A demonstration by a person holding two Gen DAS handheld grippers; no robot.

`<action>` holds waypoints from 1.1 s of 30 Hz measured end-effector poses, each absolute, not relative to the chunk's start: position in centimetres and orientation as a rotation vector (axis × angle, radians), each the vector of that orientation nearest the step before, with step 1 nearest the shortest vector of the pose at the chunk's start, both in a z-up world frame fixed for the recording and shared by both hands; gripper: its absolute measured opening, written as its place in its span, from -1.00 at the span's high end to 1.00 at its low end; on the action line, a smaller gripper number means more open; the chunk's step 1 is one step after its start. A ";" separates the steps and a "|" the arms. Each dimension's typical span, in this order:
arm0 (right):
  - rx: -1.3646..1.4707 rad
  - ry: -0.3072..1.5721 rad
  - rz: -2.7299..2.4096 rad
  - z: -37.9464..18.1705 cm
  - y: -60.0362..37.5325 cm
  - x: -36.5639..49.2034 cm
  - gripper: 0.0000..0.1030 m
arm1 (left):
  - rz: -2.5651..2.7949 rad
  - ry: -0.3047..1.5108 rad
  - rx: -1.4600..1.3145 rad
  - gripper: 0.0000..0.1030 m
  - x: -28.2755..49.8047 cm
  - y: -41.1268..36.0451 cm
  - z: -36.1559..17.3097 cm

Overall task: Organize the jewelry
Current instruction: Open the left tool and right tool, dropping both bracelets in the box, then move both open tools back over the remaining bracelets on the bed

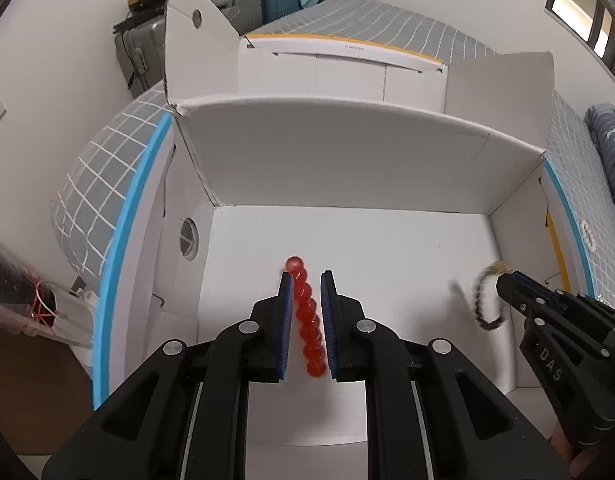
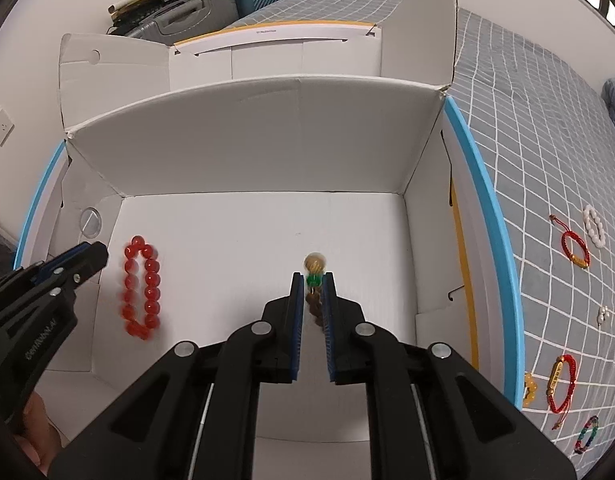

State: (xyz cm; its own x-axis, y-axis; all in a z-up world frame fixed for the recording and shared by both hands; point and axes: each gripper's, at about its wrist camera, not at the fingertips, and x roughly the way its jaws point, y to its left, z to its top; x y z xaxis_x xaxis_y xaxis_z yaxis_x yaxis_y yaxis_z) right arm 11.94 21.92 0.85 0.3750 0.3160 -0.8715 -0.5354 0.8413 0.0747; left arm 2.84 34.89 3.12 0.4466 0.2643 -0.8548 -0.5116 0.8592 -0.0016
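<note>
Inside the white cardboard box (image 2: 267,152), the left hand-held gripper (image 1: 307,280) stands spread around the red bead bracelet (image 2: 141,286). The right hand-held gripper (image 2: 313,280) pinches a brown bead bracelet (image 1: 485,300).

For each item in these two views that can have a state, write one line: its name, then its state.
White box: open, flaps up.
Red bead bracelet: inside box, between left gripper jaws.
Brown bead bracelet: dangling from right gripper, blurred.
White bead bracelet: on bedspread, outside box.
</note>
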 end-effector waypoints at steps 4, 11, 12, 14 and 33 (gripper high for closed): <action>-0.223 1.047 0.557 1.2 22.0 12.0 0.18 | 0.497 0.983 -0.286 0.33 2.5 34.9 3.5; -0.225 0.992 0.557 2.4 21.7 11.1 -0.31 | 0.549 0.929 -0.249 -0.47 1.5 34.6 4.7; -0.230 0.983 0.560 2.5 21.8 11.0 -0.40 | 0.563 0.919 -0.237 -0.52 1.4 34.4 4.9; -0.235 0.965 0.564 2.8 21.8 10.7 -0.57 | 0.567 0.911 -0.238 -0.65 1.1 34.5 5.0; -0.193 0.878 0.538 6.0 18.8 9.3 -0.85 | 0.572 0.844 -0.222 -0.88 -0.2 33.7 6.8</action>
State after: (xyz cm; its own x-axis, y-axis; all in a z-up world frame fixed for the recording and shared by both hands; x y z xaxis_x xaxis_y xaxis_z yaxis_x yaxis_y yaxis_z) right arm 9.33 18.76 5.95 0.5167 0.3674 -0.7733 -0.5223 0.8510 0.0553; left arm -0.20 33.72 6.78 0.5257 0.3884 -0.7569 -0.5596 0.8280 0.0363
